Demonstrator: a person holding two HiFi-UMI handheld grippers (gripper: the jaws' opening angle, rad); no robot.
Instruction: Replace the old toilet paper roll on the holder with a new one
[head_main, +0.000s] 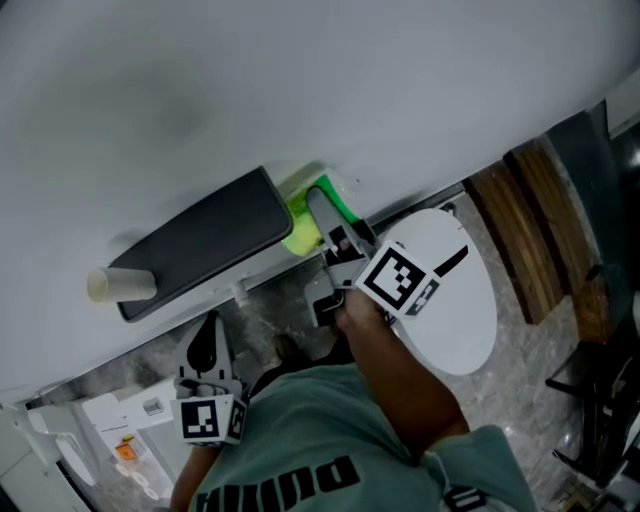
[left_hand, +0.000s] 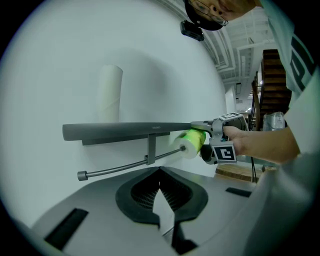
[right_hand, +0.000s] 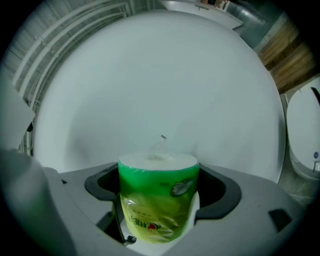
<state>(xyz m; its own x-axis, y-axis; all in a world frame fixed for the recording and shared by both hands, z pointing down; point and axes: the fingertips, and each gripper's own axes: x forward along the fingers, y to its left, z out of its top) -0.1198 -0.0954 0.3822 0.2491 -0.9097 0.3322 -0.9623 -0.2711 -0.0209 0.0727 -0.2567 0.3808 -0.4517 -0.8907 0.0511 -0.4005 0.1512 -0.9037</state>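
Green-wrapped new roll (right_hand: 157, 197) sits clamped in the right claw (head_main: 320, 215) at the right end of the holder bar (left_hand: 120, 167); left claw (left_hand: 160, 185) closed, empty, well apart; risk: slick film over the core probably blocks the bar, twisting the roll loose.

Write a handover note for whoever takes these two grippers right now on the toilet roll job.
Left gripper: shut, empty, held low, clear of the holder.
Right gripper: shut on the new roll, which is in a green wrapper, at the right end of the rod.
Done: the old tube is off and stands on the shelf.
Left: slide the roll along the rod and let go. The wrapper probably has to come off.
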